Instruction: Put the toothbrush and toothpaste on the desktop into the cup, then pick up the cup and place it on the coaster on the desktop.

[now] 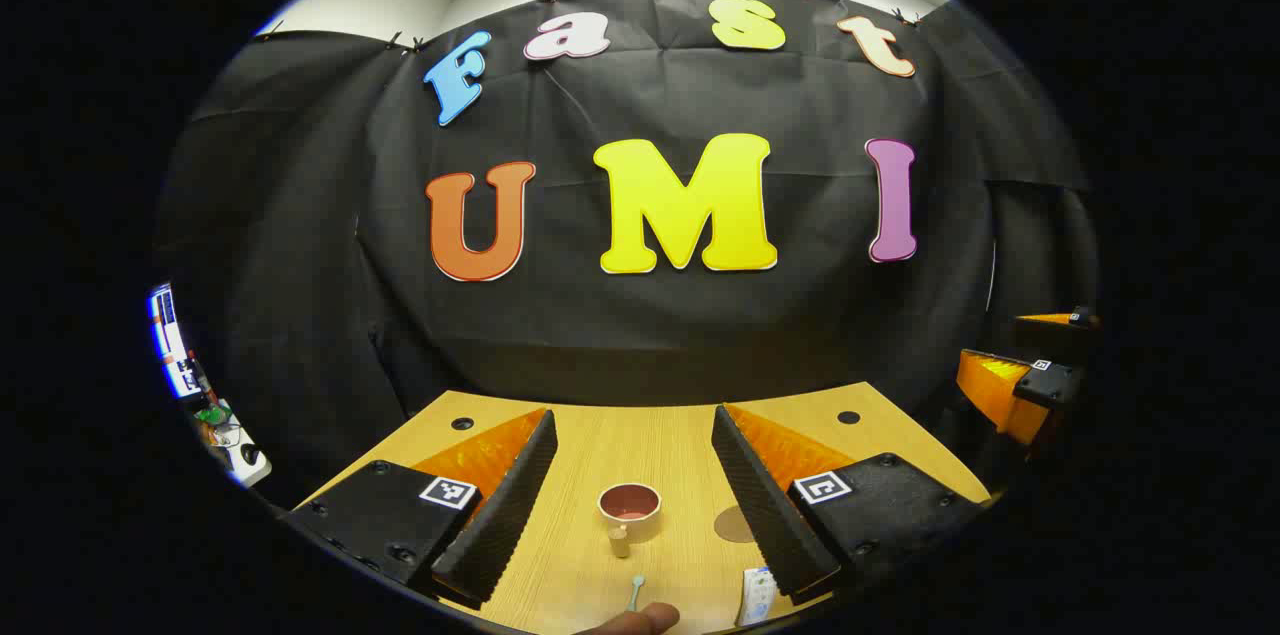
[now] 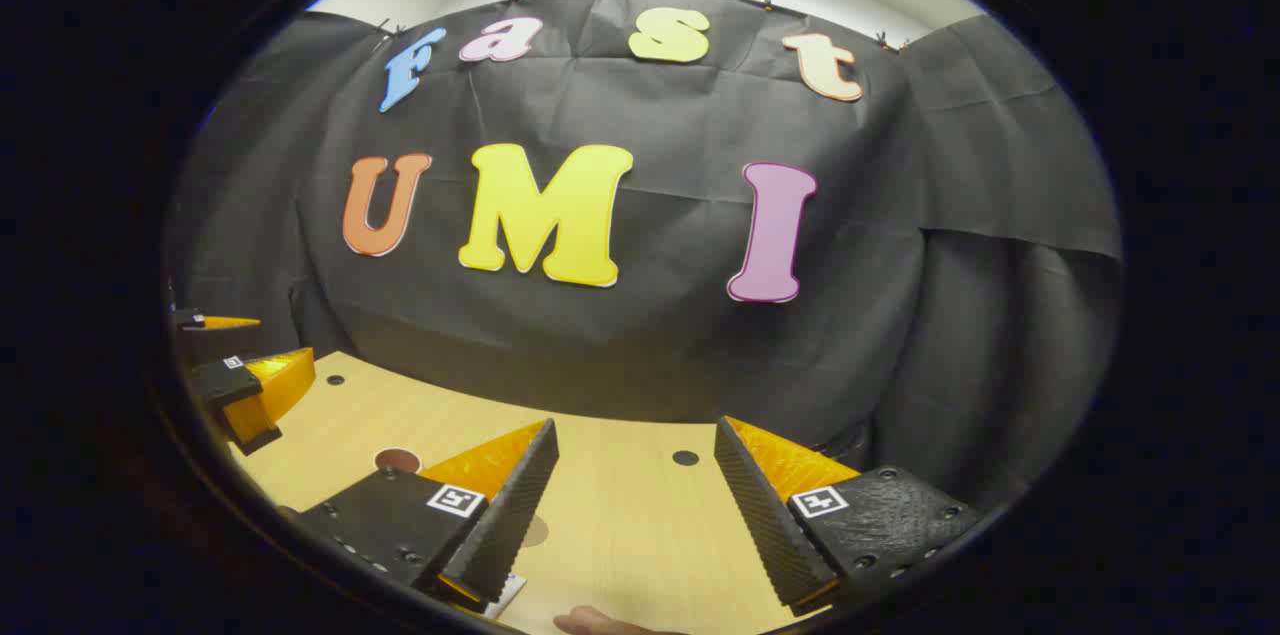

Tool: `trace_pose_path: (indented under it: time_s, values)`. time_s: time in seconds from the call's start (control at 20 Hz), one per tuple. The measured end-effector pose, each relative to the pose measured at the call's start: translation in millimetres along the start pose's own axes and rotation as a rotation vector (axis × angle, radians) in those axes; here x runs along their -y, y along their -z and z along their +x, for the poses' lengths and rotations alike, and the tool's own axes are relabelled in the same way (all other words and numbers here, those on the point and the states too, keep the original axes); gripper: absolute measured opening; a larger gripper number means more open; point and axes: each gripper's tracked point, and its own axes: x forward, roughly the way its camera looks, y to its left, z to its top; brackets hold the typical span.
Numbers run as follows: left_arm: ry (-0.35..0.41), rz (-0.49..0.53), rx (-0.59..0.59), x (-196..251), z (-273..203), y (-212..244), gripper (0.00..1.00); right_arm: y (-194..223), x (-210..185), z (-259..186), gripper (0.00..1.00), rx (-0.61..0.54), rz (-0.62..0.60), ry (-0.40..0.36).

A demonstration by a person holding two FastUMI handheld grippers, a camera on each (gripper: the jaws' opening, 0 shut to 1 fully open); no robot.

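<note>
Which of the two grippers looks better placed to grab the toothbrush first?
Probably the left. In the left gripper view the toothbrush lies on the desktop between the open left gripper, near the cup. The right gripper faces bare desktop.

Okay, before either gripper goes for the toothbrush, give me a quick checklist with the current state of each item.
1. Left gripper open, nothing between its fingers: ok.
2. Right gripper open, nothing held: ok.
3. Cup upright on the desktop, mouth open: ok.
4. Toothbrush lying near the desktop's front edge, in front of the cup: ok.
5. Toothpaste on the desktop, partly behind a finger of the left gripper: ok.
6. Coaster bare, though partly hidden: cannot tell fully.
</note>
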Motion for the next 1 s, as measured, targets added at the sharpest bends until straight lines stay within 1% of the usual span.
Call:
trace_pose_path:
  time_s: [0.1, 0.15, 0.4, 0.45, 0.5, 0.55, 0.6, 0.8, 0.9, 1.0]
  values:
    - [-0.003, 0.009, 0.003, -6, 0, -2, 0.99, 2, -4, 0, 0.93, -0.001, -0.004, -0.005]
    - [-0.008, 0.014, 0.007, -10, 0, -2, 0.99, 2, -7, -2, 0.95, -0.003, -0.003, -0.011]
    - [-0.009, 0.026, 0.036, -27, -6, -8, 0.99, -1, -21, -8, 0.95, 0.007, -0.013, -0.031]
    - [-0.01, 0.025, 0.034, -30, -6, -7, 0.95, 0, -24, -10, 0.95, 0.007, -0.015, -0.033]
    - [-0.008, 0.023, 0.032, -32, -6, -6, 0.99, 0, -26, -11, 0.98, 0.007, -0.017, -0.034]
    - [-0.009, 0.02, 0.029, -34, -6, -5, 0.99, 0, -27, -11, 0.98, 0.006, -0.019, -0.033]
    - [-0.009, 0.015, 0.027, -35, -7, -4, 0.99, -1, -30, -13, 0.95, 0.008, -0.018, -0.036]
    - [0.008, -0.001, 0.015, -36, -8, 2, 0.99, -3, -38, -16, 0.95, 0.013, -0.03, -0.036]
    - [0.023, -0.01, -0.029, -35, -7, 20, 0.99, 2, -42, -17, 0.95, 0.005, -0.04, -0.036]
    - [0.04, -0.006, -0.123, -32, -6, 51, 0.99, 9, -46, -18, 0.95, -0.01, -0.055, -0.039]
